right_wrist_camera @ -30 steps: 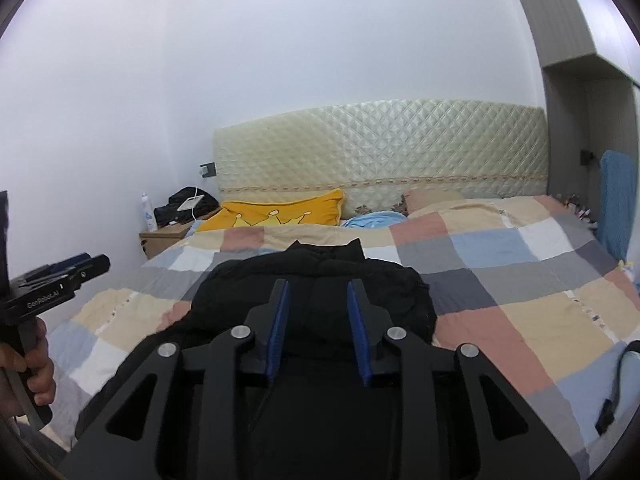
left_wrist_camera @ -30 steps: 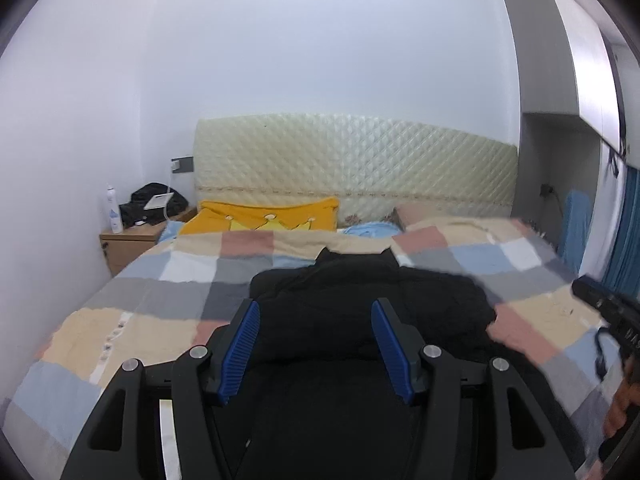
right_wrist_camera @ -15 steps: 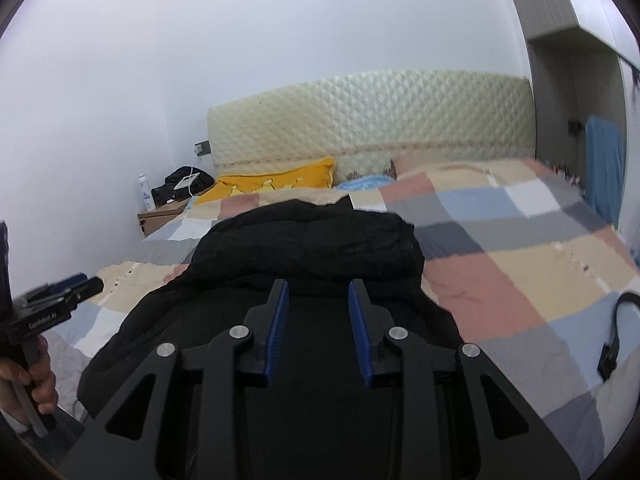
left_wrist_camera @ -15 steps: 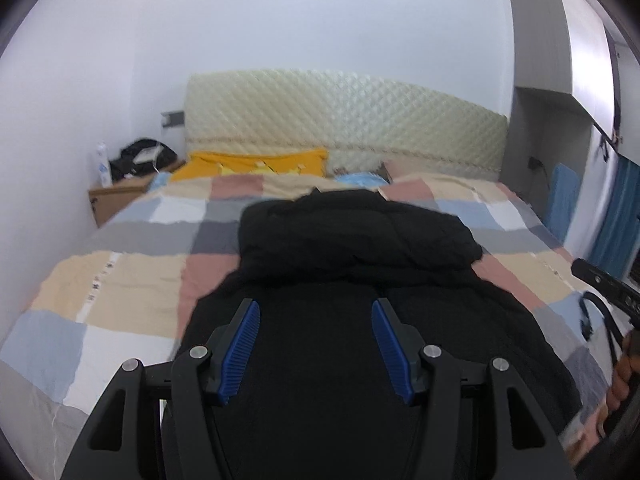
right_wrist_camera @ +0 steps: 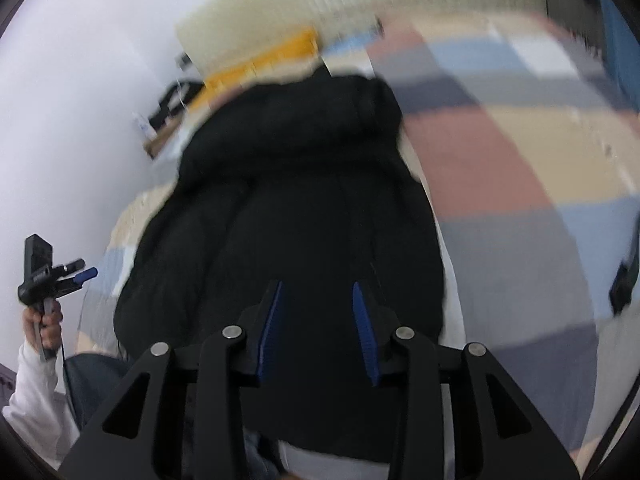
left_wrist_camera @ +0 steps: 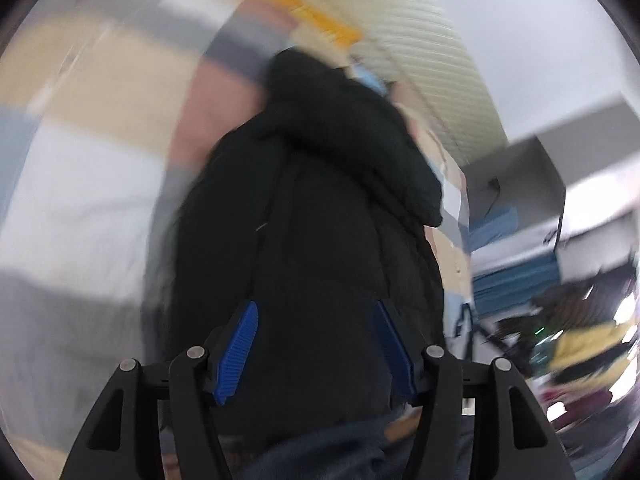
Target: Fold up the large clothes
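My 2 grippers, left gripper [left_wrist_camera: 316, 346] and right gripper [right_wrist_camera: 318, 332], gape wide, holding nothing; I should pinch the black coat [right_wrist_camera: 296, 200] by its edges.

Black jacket [right_wrist_camera: 288, 200] apparently blocking mid-bed.

Legible text: none | black handheld left gripper [right_wrist_camera: 60, 276] beside the black padded jacket [right_wrist_camera: 288, 200]: pale label, blurred, unreadable

I see a matt black puffy cloth jacket [right_wrist_camera: 296, 200] on a soft checked quilt [right_wrist_camera: 500, 152]; my gripper fingers [left_wrist_camera: 236, 350] carry ribbed blue pads, probably rubber, on matt black plastic with shiny metal pins.
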`<act>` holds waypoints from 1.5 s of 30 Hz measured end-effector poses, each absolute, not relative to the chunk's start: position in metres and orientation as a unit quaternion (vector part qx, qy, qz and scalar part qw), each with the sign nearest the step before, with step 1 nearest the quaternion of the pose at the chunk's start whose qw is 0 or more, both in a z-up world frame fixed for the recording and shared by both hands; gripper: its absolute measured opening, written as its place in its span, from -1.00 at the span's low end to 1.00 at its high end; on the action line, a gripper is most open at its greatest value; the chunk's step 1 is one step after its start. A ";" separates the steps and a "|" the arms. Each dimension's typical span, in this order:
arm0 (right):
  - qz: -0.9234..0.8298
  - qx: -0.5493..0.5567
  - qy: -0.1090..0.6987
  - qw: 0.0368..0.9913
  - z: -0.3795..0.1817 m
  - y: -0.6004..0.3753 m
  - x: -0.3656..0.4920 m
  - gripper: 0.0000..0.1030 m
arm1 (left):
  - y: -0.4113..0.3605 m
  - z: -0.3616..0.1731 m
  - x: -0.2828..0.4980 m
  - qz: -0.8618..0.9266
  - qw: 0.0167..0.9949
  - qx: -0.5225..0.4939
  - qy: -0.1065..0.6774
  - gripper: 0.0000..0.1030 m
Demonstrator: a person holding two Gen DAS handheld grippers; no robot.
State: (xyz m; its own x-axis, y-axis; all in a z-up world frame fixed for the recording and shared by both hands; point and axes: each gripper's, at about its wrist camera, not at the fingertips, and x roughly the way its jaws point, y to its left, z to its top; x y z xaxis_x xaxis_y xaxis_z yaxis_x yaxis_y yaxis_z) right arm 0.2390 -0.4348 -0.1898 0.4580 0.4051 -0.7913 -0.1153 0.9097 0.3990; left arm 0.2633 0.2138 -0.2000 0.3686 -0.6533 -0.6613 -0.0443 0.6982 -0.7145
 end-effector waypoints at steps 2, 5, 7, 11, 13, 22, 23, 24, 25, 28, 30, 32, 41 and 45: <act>0.155 0.151 0.523 0.824 -0.208 -0.445 0.240 -0.27 | 0.231 -0.217 0.264 -0.189 0.739 -0.351 0.543 0.17; 0.156 0.182 0.544 0.804 -0.227 -0.459 0.240 -0.27 | 0.241 -0.243 0.264 -0.191 0.711 -0.366 0.570 0.17; 0.161 0.198 0.554 0.792 -0.239 -0.466 0.239 -0.26 | 0.245 -0.259 0.264 -0.189 0.695 -0.370 0.586 0.17; 0.141 0.202 0.581 0.776 -0.262 -0.475 0.239 -0.18 | 0.241 -0.278 0.268 -0.163 0.692 -0.354 0.608 0.18; 0.139 0.206 0.593 0.766 -0.272 -0.475 0.240 -0.11 | 0.233 -0.283 0.271 -0.156 0.691 -0.335 0.621 0.18; 0.156 0.191 0.630 0.736 -0.290 -0.455 0.245 0.46 | 0.205 -0.298 0.277 -0.151 0.676 -0.289 0.661 0.23; 0.159 0.189 0.636 0.731 -0.293 -0.453 0.246 0.47 | 0.205 -0.297 0.277 -0.151 0.676 -0.286 0.662 0.27; 0.160 0.188 0.642 0.726 -0.296 -0.451 0.247 0.47 | 0.202 -0.297 0.278 -0.157 0.674 -0.279 0.666 0.27; 0.162 0.189 0.649 0.719 -0.299 -0.450 0.247 0.48 | 0.201 -0.298 0.278 -0.161 0.671 -0.275 0.669 0.27; 0.166 0.190 0.660 0.707 -0.305 -0.447 0.248 0.49 | 0.201 -0.298 0.275 -0.161 0.670 -0.267 0.674 0.27; 0.178 0.185 0.664 0.702 -0.306 -0.440 0.248 0.49 | 0.201 -0.302 0.274 -0.164 0.664 -0.272 0.677 0.27; 0.184 0.178 0.666 0.701 -0.306 -0.436 0.248 0.49 | 0.202 -0.305 0.276 -0.171 0.655 -0.285 0.679 0.27; 0.204 0.140 0.660 0.710 -0.306 -0.415 0.256 0.40 | 0.179 -0.304 0.284 -0.183 0.659 -0.270 0.678 0.17; 0.219 0.122 0.655 0.713 -0.304 -0.402 0.258 -0.08 | 0.175 -0.297 0.283 -0.189 0.669 -0.257 0.671 -0.22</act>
State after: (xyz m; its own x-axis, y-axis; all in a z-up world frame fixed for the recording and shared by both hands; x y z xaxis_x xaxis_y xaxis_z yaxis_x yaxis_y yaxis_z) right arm 0.2580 -0.4017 -0.3040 0.0460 0.4722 -0.8803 -0.1515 0.8743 0.4611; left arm 0.2827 0.1748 -0.2974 0.0270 -0.5977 -0.8013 -0.0912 0.7968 -0.5974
